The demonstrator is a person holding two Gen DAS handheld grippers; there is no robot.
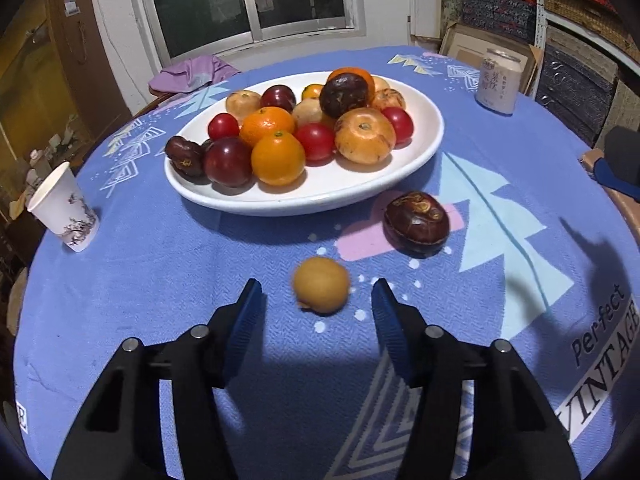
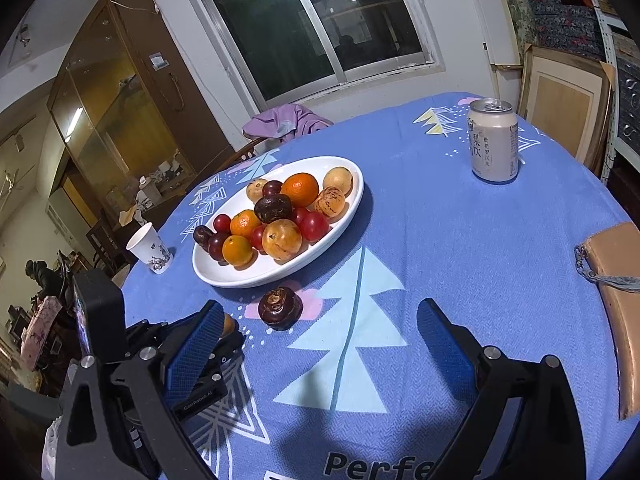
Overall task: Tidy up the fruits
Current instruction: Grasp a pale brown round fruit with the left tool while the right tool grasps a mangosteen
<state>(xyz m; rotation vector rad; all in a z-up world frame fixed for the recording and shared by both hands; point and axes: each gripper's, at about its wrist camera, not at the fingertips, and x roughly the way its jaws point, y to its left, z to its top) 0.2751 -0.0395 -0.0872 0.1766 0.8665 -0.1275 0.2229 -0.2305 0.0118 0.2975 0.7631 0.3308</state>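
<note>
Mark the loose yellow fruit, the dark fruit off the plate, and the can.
yellow fruit (image 1: 321,290), left wrist view, centre of its skin
dark fruit (image 1: 416,224), left wrist view, top face
can (image 2: 494,141), right wrist view, label side

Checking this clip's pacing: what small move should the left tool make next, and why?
Probably ease the left tool forward and close on the small tan fruit. Its jaws stand open with the fruit lying just ahead between them on the cloth, outside the white plate holding the other fruit.
</note>
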